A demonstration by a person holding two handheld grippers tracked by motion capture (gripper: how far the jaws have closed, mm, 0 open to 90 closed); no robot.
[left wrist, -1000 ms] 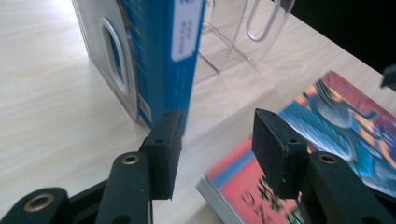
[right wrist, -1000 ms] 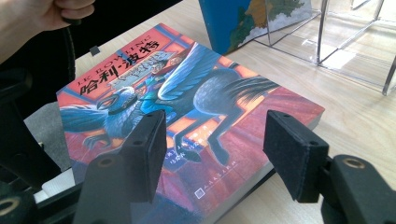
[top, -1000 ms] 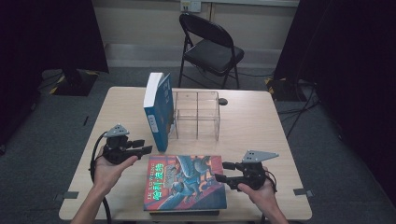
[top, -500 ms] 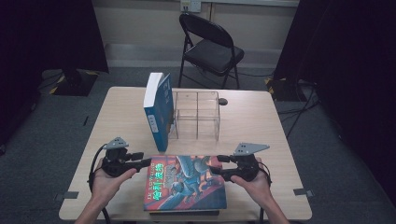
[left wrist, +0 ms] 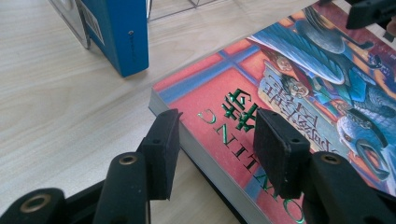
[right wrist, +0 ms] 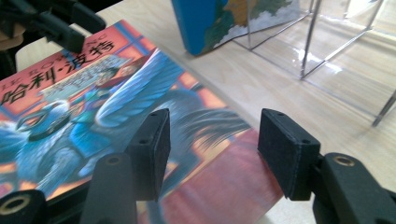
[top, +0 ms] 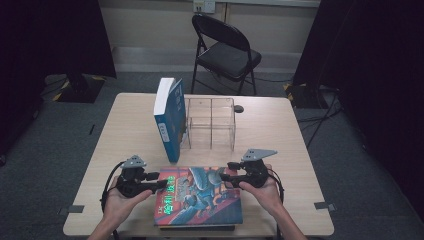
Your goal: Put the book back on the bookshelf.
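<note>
Lying flat on the near part of the table (top: 125, 125), cover up, is a red and blue illustrated book (top: 200, 202), with its near edge close to the table's front edge. It is flanked by both tools. The left gripper (top: 161, 183) is held at the book's left edge with its jaws spread apart, one over the bare wood beside the book and the other over the red cover, as seen in the left gripper view (left wrist: 215, 135); nothing is grasped. The right gripper (top: 223, 177) is held at the book's far right corner, its jaws likewise parted and empty above the cover in the right gripper view (right wrist: 212, 140).

Behind the flat book, a blue book (top: 170, 120) is stood upright, set against the left side of a clear acrylic rack (top: 211, 122) with two compartments, both empty. A small dark object (top: 240, 108) is seen on the table just beyond the rack.

The surface is pale wood grain. The table is placed on grey carpet, with a black folding chair (top: 225, 52) beyond it, a light wall behind, and dark curtains (top: 50, 35) at either side.
</note>
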